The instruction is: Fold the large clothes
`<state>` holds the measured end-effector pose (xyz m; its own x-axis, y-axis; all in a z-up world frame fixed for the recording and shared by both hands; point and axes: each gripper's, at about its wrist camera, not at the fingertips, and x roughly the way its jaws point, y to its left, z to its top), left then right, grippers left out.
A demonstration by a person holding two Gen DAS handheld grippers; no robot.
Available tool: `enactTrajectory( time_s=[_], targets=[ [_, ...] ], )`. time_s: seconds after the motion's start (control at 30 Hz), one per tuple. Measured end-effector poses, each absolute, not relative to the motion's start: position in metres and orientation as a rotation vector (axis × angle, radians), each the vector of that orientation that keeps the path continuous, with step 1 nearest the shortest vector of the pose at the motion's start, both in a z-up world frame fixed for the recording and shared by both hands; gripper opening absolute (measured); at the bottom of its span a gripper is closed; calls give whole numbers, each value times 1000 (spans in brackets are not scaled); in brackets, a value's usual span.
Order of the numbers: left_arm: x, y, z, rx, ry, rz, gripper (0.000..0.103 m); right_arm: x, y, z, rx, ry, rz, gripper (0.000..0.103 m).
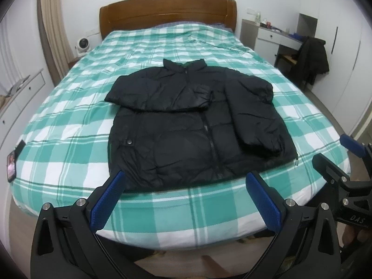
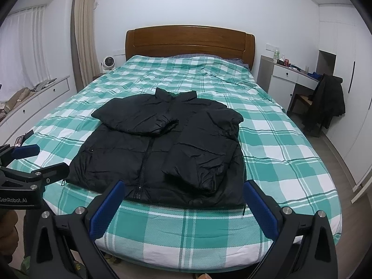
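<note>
A black puffer jacket point(image 1: 181, 125) lies front up on the green-and-white checked bed point(image 1: 69, 121), collar toward the headboard, zip closed. Both sleeves are folded in over the chest: one runs across below the collar, the other lies down along the right side. My left gripper point(image 1: 186, 181) hovers open just before the jacket's hem with nothing between its blue pads. The right gripper point(image 1: 341, 148) shows at the right edge of that view. In the right wrist view the same jacket point(image 2: 162, 148) lies ahead, my right gripper point(image 2: 184, 191) open at its hem, and the left gripper point(image 2: 46, 160) at the left.
A wooden headboard point(image 2: 190, 39) closes the far end of the bed point(image 2: 279, 139). A phone point(image 1: 11, 166) rests on the bed's left edge. To the right stand a white desk point(image 2: 293, 79) and a chair draped with a dark coat point(image 2: 330, 102). A low white cabinet point(image 2: 34, 100) runs along the left.
</note>
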<state>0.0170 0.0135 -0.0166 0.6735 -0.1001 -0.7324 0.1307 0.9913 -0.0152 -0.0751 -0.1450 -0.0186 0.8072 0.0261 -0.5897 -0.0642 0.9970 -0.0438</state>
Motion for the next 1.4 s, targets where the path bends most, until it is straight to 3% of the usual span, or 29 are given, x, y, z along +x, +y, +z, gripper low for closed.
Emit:
enactTrajectory(
  time_s=[1.4],
  targets=[
    [18, 19, -24, 39, 837, -110, 103, -73, -143, -27, -55, 665, 69, 103]
  ],
)
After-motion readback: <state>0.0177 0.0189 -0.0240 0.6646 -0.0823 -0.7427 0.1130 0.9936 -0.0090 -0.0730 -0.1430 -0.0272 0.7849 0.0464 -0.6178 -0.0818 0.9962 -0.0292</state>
